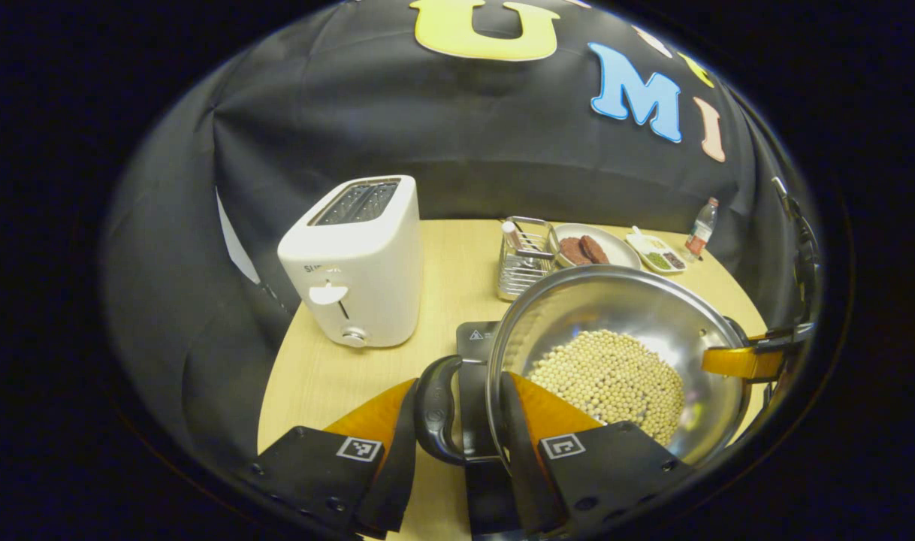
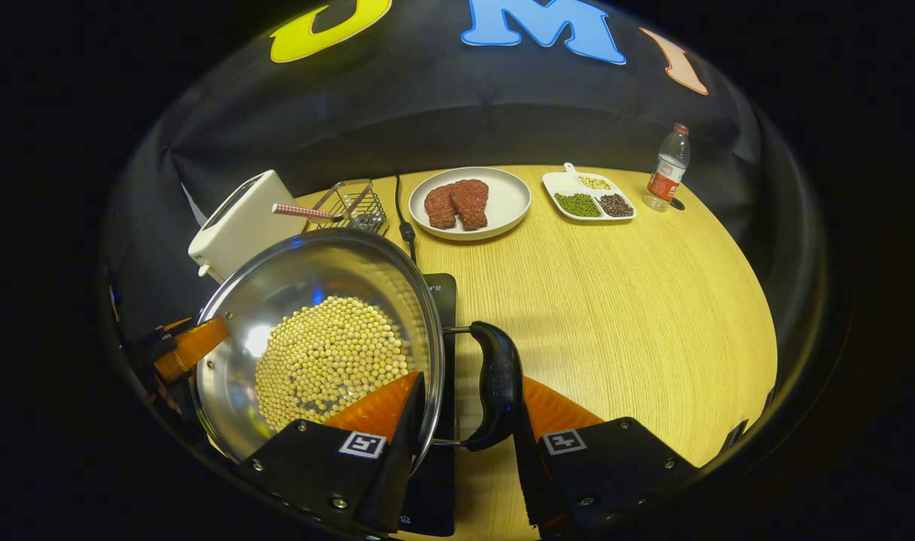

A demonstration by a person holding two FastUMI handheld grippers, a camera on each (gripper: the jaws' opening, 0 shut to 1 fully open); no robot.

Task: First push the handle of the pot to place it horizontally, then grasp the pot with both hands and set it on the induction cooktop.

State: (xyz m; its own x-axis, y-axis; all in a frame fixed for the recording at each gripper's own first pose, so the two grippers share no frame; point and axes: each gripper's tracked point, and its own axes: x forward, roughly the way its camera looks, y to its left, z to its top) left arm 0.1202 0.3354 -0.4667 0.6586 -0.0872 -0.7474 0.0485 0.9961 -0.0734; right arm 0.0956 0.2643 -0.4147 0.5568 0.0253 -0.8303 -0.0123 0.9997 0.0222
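1. The stainless steel pot [image 1: 615,353] sits over the black induction cooktop [image 1: 476,338] on the wooden tabletop [image 2: 615,300]. Its bowl holds a heap of soybeans [image 2: 326,361]. From these views I cannot tell whether its base rests on the glass or hangs just above it.

2. The left claw [image 1: 457,409] is grasping the pot's black loop handle [image 1: 435,409] together with the rim: one orange finger lies outside the handle, the other inside the pot wall.

3. The right claw [image 2: 469,398] mirrors this on the opposite black handle [image 2: 499,383], with one finger inside the rim and the other beyond the handle. Both look clenched rather than loose. In the left gripper view the right claw's orange finger shows at the far rim.

4. Handling, as a judgement: the steel body is stiff and will not flex, but its polished wall is slippery, so the grip is better taken across handle and rim as it is now. The beans add weight and roll freely; any tilt would shift them to one side, and a sharp tilt could spill them.

5. Both sides should move level and together. If the pot is not yet down, lower it flat onto the cooktop.

6. Nearby stand a white toaster [image 1: 356,259], a wire basket [image 2: 348,204], a plate of meat patties [image 2: 469,201], a divided dish of beans [image 2: 589,197] and a water bottle [image 2: 668,169], all well apart from the pot.
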